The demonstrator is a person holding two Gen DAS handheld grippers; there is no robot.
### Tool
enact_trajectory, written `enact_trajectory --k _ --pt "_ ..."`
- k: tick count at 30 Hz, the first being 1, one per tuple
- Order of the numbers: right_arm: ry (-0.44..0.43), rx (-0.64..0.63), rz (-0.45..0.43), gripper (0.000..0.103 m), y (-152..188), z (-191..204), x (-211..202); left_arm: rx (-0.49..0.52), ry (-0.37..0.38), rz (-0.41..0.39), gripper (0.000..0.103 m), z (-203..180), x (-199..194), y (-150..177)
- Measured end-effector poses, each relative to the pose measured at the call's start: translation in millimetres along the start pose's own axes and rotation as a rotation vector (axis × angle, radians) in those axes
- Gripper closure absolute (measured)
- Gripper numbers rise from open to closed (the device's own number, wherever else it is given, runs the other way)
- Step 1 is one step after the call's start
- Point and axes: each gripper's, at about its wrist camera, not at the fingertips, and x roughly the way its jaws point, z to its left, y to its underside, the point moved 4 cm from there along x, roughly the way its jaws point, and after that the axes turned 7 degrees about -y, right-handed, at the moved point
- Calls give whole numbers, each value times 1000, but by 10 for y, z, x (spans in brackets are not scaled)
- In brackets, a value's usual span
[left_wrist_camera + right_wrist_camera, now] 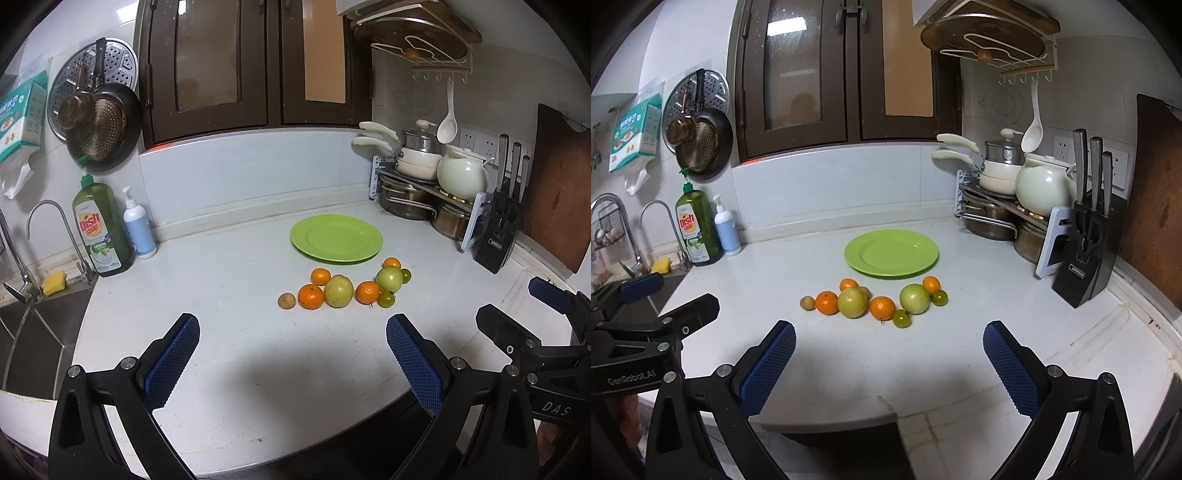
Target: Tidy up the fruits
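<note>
Fruits lie in a loose cluster on the white countertop (229, 295), just in front of the green plate (336, 239), which holds nothing. We count four oranges, among them one at the left of the group (310, 296) and one toward the right (367, 292), two larger yellow-green fruits (338, 291) (389, 279), two small dark green ones (386, 299) (405, 275), and one small brownish fruit (286, 300) at the far left end. Several pieces touch their neighbours; none rests on the plate.

We find the left gripper (293, 334) with its blue-padded fingers (173, 363) spread wide and nothing between them, held above the counter's near edge, well apart from the fruit. The right gripper (889, 341) stands likewise, jaws wide apart and holding nothing. In the right wrist view the body of the left tool reads "GenRobot.AI"; in the left wrist view the right tool shows the letters "DAS".

Legible writing elsewhere: the green bottle (100, 229) beside the sink (33, 332) reads "dish soap" and "LEMON". A white pump bottle (137, 225) stands just beside it; its label is unreadable. The black knife block (1084, 254) at the right carries a small plate that appears to read "OPPEIN". The packet (635, 133) hanging on the left wall bears print that we cannot make out
</note>
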Motion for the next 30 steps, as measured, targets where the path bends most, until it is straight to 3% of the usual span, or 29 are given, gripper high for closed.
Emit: enact_trajectory --k 30 --pt "-16 2 32 1 -51 35 233 12 7 27 0 23 209 -52"
